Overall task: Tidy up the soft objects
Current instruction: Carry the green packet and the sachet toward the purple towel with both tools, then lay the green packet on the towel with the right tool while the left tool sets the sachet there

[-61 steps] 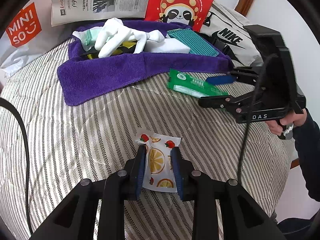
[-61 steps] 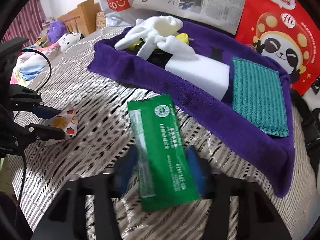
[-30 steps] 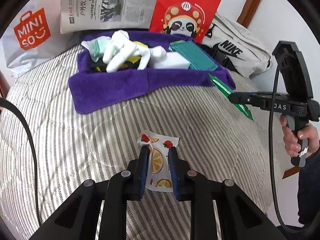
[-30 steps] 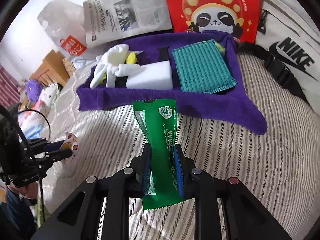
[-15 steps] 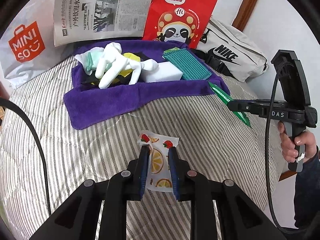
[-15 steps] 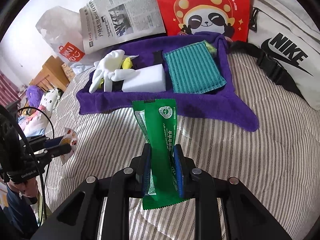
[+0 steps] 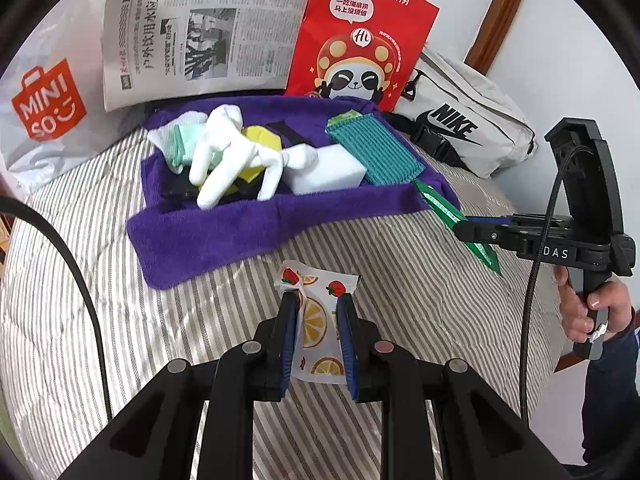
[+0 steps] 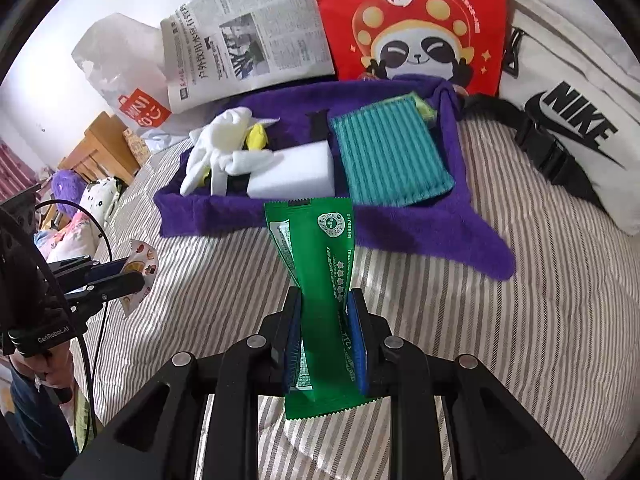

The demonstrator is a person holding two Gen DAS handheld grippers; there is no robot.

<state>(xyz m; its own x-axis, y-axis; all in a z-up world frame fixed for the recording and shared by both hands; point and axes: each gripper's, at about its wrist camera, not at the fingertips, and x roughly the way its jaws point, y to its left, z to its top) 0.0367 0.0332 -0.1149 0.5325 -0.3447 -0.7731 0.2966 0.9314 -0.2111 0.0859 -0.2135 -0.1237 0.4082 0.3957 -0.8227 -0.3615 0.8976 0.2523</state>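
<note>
Left wrist view: one left gripper [image 7: 318, 312] at 6 o'clock, clamped on one fruit-print packet [image 7: 316, 320], held above the striped bed [image 7: 120, 320]. At 12 o'clock, one purple towel tray [image 7: 208, 228] holding one white glove [image 7: 224, 156], one white sponge block [image 7: 324, 168], one teal striped cloth [image 7: 374, 150], one yellow piece [image 7: 260, 140]. At 3 o'clock, one right gripper [image 7: 476, 232] pinching one green packet [image 7: 440, 206], one hand [image 7: 592, 304] on its handle. Behind: one newspaper [image 7: 200, 32], one red panda bag [image 7: 360, 40], one white Nike bag [image 7: 464, 128], one Miniso bag [image 7: 44, 108].

Right wrist view: right gripper [image 8: 324, 328] at 6 o'clock, clamped on the green packet [image 8: 320, 264], standing upright just short of the towel tray [image 8: 440, 220]. At 9 o'clock, left gripper [image 8: 120, 276] gripping the fruit-print packet [image 8: 140, 268].
</note>
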